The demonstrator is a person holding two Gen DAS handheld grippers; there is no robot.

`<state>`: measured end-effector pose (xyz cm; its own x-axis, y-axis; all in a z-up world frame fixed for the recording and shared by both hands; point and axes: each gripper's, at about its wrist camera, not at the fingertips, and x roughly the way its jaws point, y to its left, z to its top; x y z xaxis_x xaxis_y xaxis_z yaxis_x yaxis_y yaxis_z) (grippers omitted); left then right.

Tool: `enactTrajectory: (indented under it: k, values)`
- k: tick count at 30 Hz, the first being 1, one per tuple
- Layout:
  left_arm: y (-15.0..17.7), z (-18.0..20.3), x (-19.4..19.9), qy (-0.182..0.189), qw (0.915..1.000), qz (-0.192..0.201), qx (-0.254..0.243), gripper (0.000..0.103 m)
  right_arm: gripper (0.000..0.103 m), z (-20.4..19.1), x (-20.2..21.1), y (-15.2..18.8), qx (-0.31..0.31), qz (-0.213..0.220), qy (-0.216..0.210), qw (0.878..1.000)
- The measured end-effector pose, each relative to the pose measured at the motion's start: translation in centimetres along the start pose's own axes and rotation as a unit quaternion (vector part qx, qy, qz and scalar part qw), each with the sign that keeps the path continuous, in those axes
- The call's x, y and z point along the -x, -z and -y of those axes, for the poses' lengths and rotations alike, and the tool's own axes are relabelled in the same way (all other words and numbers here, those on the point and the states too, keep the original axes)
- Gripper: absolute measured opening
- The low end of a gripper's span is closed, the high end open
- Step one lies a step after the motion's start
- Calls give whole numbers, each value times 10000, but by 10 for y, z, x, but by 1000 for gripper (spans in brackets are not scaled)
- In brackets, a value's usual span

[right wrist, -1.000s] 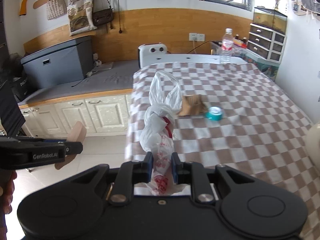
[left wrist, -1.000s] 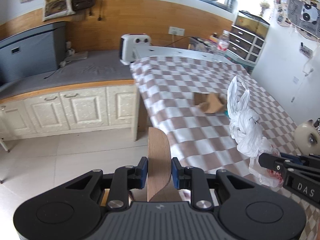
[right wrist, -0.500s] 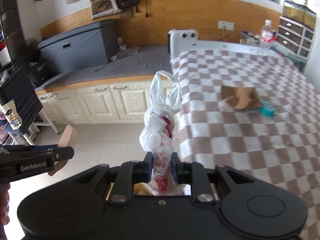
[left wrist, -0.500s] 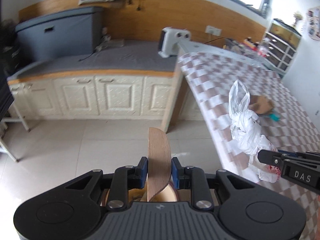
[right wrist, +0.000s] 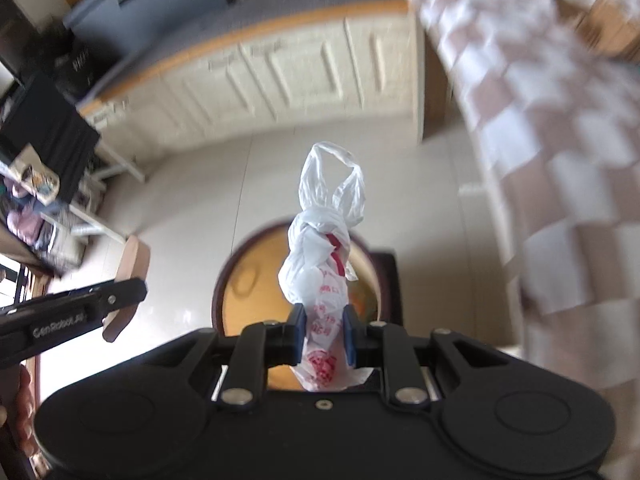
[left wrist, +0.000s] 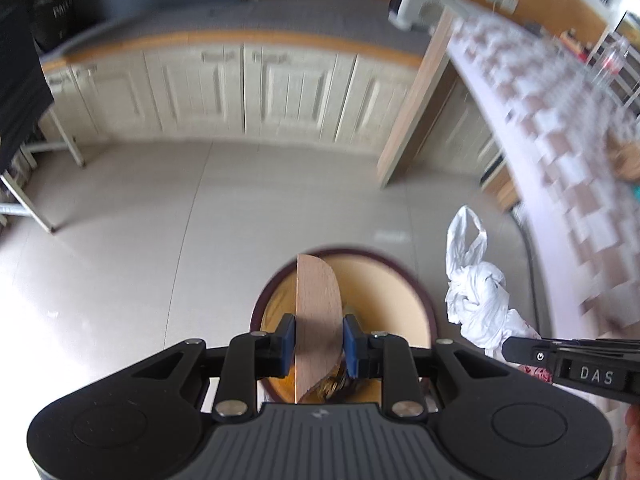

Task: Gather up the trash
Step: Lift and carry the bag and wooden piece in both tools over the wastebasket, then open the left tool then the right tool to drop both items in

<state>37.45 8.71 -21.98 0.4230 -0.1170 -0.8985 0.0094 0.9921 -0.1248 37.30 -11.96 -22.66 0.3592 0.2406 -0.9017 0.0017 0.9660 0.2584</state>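
Observation:
My left gripper (left wrist: 319, 338) is shut on a flat wooden lid (left wrist: 317, 320), held on edge above a round bin (left wrist: 400, 292) with a dark rim and yellow inside, on the floor. My right gripper (right wrist: 324, 334) is shut on a knotted white plastic trash bag (right wrist: 320, 256) with red print, held over the same bin (right wrist: 248, 276). The bag (left wrist: 480, 300) also shows in the left wrist view, right of the bin. The lid (right wrist: 132, 268) shows at the left in the right wrist view.
A table with a brown and white checked cloth (left wrist: 560, 140) stands to the right, with a brown paper piece (right wrist: 612, 32) on it. Cream cabinets (left wrist: 240, 84) line the far side. The floor (left wrist: 160, 248) is pale tile. A metal rack (right wrist: 36, 200) stands at the left.
Both grippers have swung down and left, away from the table, and now point at the bin on the floor. Each still holds its object. The view is motion-blurred.

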Motion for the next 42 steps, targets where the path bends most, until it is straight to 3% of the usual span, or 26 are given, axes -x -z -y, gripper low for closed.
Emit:
enactTrajectory:
  k: [7, 13, 17, 25, 27, 28, 29, 30, 37, 42]
  values:
    - [8, -6, -65, 38, 9972, -739, -59, 27, 20, 0, -48, 7, 16, -697, 47, 9976]
    - [-15, -5, -107, 58, 9972, -737, -90, 28, 20, -5, -66, 4, 137, -964, 27, 9952]
    - [-26, -5, -126, 195, 9962, -840, -138, 56, 20, -4, -73, 0, 136, -1056, 22, 9943]
    - [-9, -26, -127, -86, 9954, -946, -103, 59, 22, -5, -99, -6, -2, -1284, -248, 9914]
    - [-3, -33, -126, -179, 9948, -998, -50, 60, 28, -6, -107, -10, -185, -1214, -529, 9910]
    - [-1, -36, -126, -221, 9944, -1030, -22, 62, 36, -7, -110, -10, -266, -1159, -660, 9907]
    - [2, -39, -125, -260, 9940, -1063, 1, 64, 52, -9, -114, -11, -295, -1138, -716, 9905]
    - [4, -42, -124, -281, 9936, -1091, 15, 66, 57, -11, -118, -11, -276, -1163, -654, 9907]
    - [13, -46, -123, -290, 9921, -1221, 45, 77, 58, -13, -124, 3, 142, -1370, -234, 9902]
    - [19, -44, -118, -248, 9919, -1243, -16, 90, 60, -9, -119, 9, 437, -1299, 36, 9906]
